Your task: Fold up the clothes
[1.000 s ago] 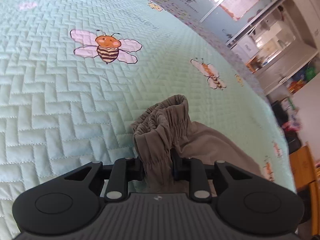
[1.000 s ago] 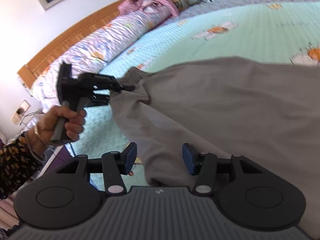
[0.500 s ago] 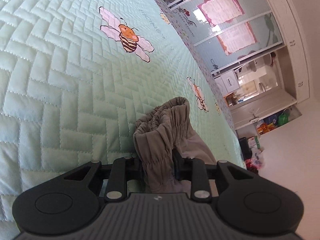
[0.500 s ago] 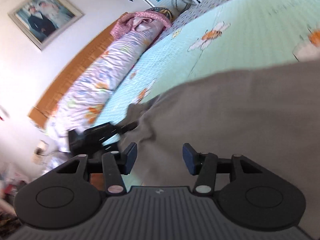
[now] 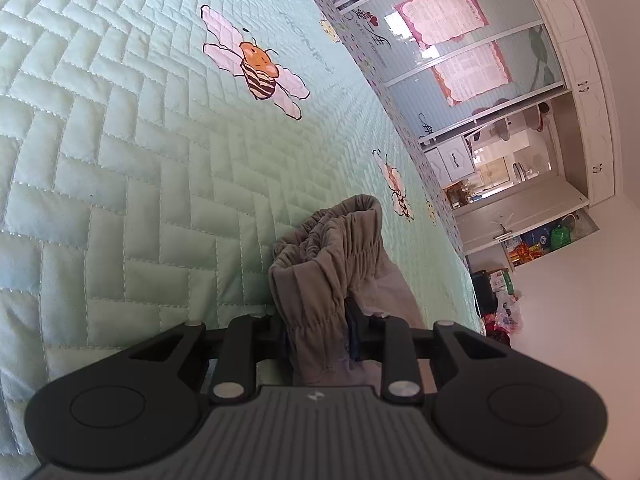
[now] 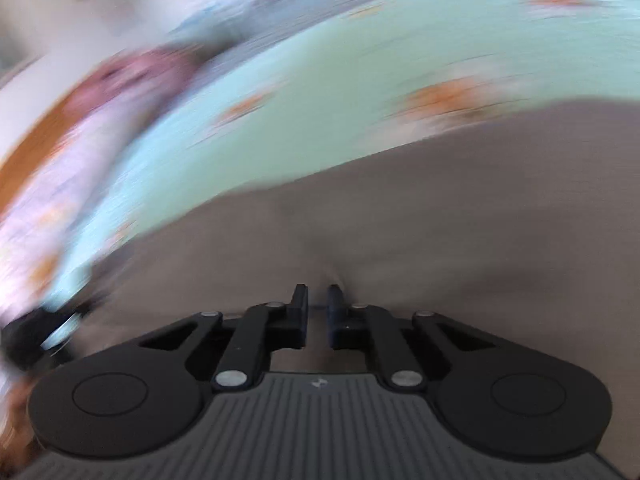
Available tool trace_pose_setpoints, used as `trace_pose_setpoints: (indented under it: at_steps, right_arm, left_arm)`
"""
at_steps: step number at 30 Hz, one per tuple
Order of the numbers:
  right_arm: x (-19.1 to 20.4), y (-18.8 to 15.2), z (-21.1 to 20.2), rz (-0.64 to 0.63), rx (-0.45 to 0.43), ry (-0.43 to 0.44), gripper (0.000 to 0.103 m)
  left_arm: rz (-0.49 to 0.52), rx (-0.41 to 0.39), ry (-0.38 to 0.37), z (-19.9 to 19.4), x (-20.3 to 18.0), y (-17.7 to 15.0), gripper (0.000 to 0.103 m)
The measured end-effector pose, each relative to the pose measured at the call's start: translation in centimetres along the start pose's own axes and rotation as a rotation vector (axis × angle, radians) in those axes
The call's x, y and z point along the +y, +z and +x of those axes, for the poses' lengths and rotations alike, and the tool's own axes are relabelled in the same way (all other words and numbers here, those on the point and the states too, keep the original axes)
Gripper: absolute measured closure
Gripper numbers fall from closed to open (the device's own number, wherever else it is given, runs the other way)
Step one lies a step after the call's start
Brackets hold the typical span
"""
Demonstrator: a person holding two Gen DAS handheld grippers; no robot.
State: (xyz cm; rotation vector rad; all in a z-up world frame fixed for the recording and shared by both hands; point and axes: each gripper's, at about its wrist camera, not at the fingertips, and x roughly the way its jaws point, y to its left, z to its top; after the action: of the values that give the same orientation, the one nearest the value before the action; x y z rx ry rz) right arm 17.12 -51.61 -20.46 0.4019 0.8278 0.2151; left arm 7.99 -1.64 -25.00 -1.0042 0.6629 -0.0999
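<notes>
Getting both holds on one piece of clothing before the first fold: judged to be the step in hand.

Largest first. Spread beyond and beneath both pairs of fingers, one mint-green quilted bedspread (image 5: 140,200). Lying on it, one grey garment (image 5: 328,264), probably trousers going by the gathered elastic waistband. Rising straight up from between the left fingers in the left wrist view. Filling the field ahead of and under the right fingers in the right wrist view, flat and broad, though heavily blurred there.

Then two grippers. Left gripper (image 5: 316,320): clamped on the bunched waistband, cloth packed between the pads and standing proud past the tips. Right gripper (image 6: 318,296): jaws just been closing, now drawn nearly together with only a slim gap; a pucker of grey cloth running to the tips, so seemingly pinching a thin layer, though too smeared to swear to.

Smallest: two printed bees plainly seen on the quilt beyond the left fingers, one far ahead, one just past the waistband to the right; other small prints too tiny to count.

Next move, as a guess: confirm the right pinch, lift both holds together, keep the cloth taut between them, then carry one edge over the other. Worth watching for a thin layer slipping from the right pads.
</notes>
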Motion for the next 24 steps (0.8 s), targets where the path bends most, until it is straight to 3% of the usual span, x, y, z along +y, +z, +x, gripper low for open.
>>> trace_pose_setpoints:
  at_steps: [2,4,6,9,12,14,15,19,22,24]
  right_arm:
    - [-1.0,0.7,-2.7,0.0,-0.079,-0.181,0.084]
    - [1.3,0.7,-3.1,-0.048,-0.081,-0.048,0.08]
    - [5.9,-0.1,-1.6,-0.145,-0.046,0.152,0.07]
    - [13.0,-1.5,2.2,-0.192,0.037,0.445,0.068]
    - [17.9,-2.5,6.6,-0.228,0.149,0.535,0.068]
    - [18.2,-2.6,8.9,-0.224,0.211,0.523,0.068]
    - [17.1,-2.2,9.7,-0.182,0.223,0.47,0.068]
    - [9.2,0.0,7.1,0.089,0.037,0.347,0.067]
    - [7.4,1.0,3.2,-0.006,-0.015,0.363,0.064]
    - [7.5,0.1,1.2,-0.071,0.007,0.415,0.061]
  left_arm:
    - [0.002,-0.001,-0.003,0.0,0.1,0.0,0.074]
    - [0.003,-0.003,-0.007,0.0,0.1,-0.1,0.074]
    - [0.004,-0.005,-0.011,-0.1,0.2,-0.1,0.073]
    - [0.0,-0.004,-0.011,0.0,0.2,-0.1,0.073]
    - [-0.001,0.002,-0.011,0.0,0.1,0.0,0.073]
    - [0.004,0.006,-0.009,0.0,0.1,0.1,0.073]
    - [0.007,0.009,-0.011,0.1,0.1,0.1,0.073]
    - [0.024,0.007,-0.016,-0.2,-0.4,0.2,0.071]
    - [0.036,-0.026,-0.011,-1.0,-1.3,-0.1,0.058]
    - [0.044,-0.059,-0.009,-2.0,-2.0,-0.4,0.048]
